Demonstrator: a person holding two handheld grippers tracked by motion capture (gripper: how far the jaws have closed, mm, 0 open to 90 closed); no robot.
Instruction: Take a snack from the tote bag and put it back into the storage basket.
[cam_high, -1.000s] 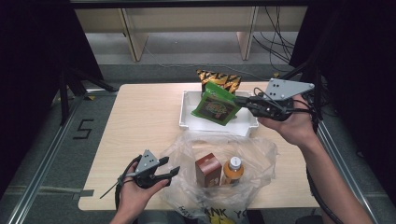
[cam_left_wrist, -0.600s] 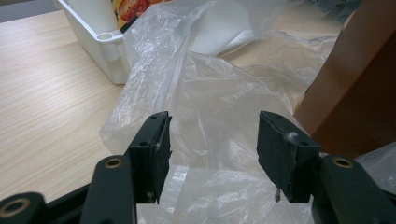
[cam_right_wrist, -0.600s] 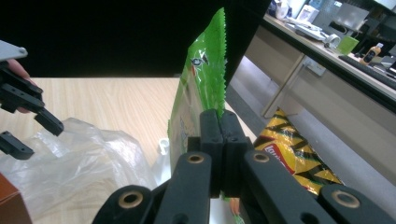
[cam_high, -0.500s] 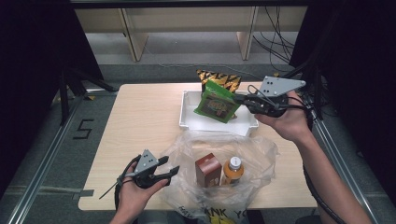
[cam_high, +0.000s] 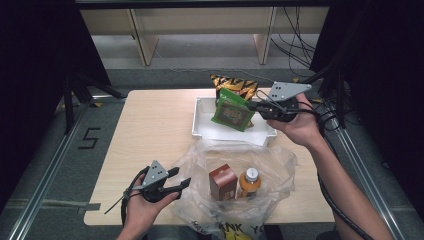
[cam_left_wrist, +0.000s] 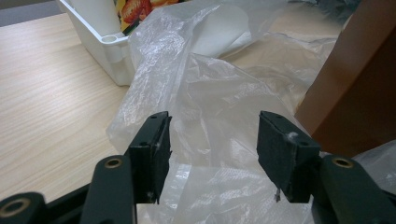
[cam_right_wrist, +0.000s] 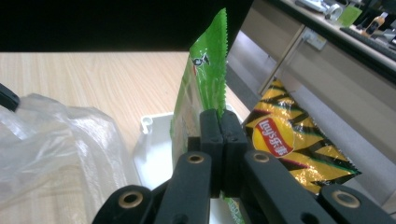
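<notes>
My right gripper (cam_high: 254, 108) is shut on the edge of a green snack bag (cam_high: 232, 111), which hangs tilted over the white tray (cam_high: 205, 131). In the right gripper view the jaws (cam_right_wrist: 223, 126) pinch the green bag (cam_right_wrist: 201, 79) on its serrated seam. My left gripper (cam_high: 182, 179) rests near the table's front edge, open, at the left edge of a clear plastic bag (cam_high: 280, 160). In the left gripper view the plastic bag (cam_left_wrist: 219, 93) lies between and beyond the open gripper (cam_left_wrist: 212, 140), untouched by the pads.
A brown carton (cam_high: 222, 181) and an orange-capped bottle (cam_high: 248, 182) stand inside the plastic bag. A yellow-and-black chips bag (cam_high: 235, 85) lies behind the tray. Bare wooden table (cam_high: 150, 125) spreads to the left. Cables trail off the table's right side.
My right gripper has shifted a little to the left with the green bag, still over the tray. The left gripper has not moved.
</notes>
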